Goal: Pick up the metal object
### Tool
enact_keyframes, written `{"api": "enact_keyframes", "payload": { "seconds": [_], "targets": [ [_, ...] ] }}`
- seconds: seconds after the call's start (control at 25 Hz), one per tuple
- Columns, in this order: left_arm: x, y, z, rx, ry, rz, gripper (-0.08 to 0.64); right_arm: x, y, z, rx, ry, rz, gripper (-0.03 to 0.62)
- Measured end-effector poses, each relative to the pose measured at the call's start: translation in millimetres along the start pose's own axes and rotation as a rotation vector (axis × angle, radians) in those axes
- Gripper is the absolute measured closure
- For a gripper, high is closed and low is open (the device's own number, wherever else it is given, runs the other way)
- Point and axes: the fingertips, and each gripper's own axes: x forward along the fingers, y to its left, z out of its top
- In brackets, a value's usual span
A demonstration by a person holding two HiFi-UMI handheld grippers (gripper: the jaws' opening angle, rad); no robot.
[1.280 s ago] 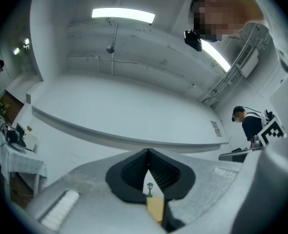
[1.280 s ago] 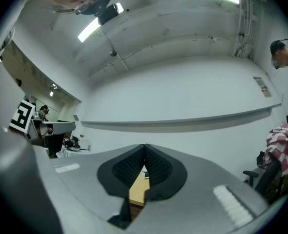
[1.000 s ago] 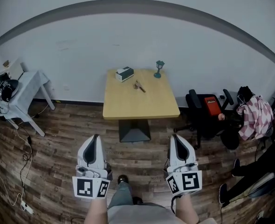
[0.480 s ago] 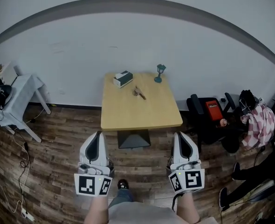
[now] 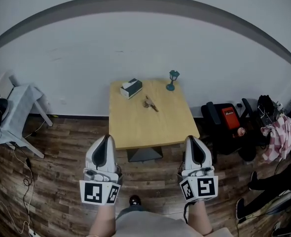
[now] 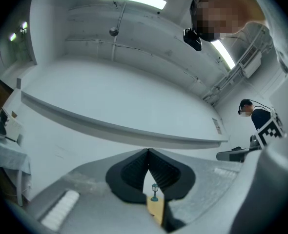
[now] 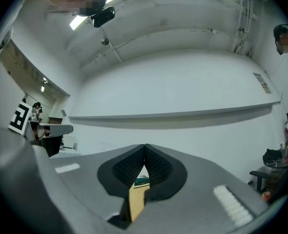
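A small brownish metal object point(image 5: 150, 103) lies on the far half of the wooden table point(image 5: 150, 125). Behind it are a tissue box point(image 5: 130, 88) and a little teal lamp point(image 5: 173, 79). My left gripper point(image 5: 106, 138) and right gripper point(image 5: 193, 139) hang side by side over the floor, short of the table's near edge, both shut and empty. In the left gripper view the jaws meet at the tip of the gripper point(image 6: 148, 151), and the lamp point(image 6: 154, 191) shows through the slit below. The right gripper point(image 7: 145, 146) is likewise shut, with the tissue box point(image 7: 141, 181) in its slit.
A black chair with a red thing on it point(image 5: 226, 122) stands right of the table, with plaid cloth point(image 5: 279, 138) beyond. A white side table point(image 5: 18, 108) and floor cables point(image 5: 27, 181) are at left. A person point(image 6: 254, 116) stands off to the side.
The whole view has advanced toward the table, which now sits closer to the grippers. Both grippers stay shut and keep their side-by-side places.
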Motion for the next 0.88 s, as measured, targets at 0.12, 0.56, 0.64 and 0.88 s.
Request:
{"api": "enact_keyframes", "payload": {
  "seconds": [0.12,0.56,0.64,0.88],
  "targets": [
    [14.5,13.1,-6.3,0.002,0.005,-0.005,0.558,16.3,1.4,-4.0,-0.004,0.001,-0.009,0.591],
    [55.8,54.2,-20.8,-0.002,-0.012,-0.034,0.558,64.1,10.5,-17.3,-0.010,-0.009,-0.046,0.591],
    [60.7,59.2,-24.8,-0.008,-0.010,-0.039,0.558,69.0,11.0,-20.0,-0.004,-0.009,-0.054,0.591],
    [76.9,66.7,-41.7,-0.027,0.012,-0.063,0.558,80.2,8.2,-31.7,-0.004,0.015,-0.078,0.591]
  ]
}}
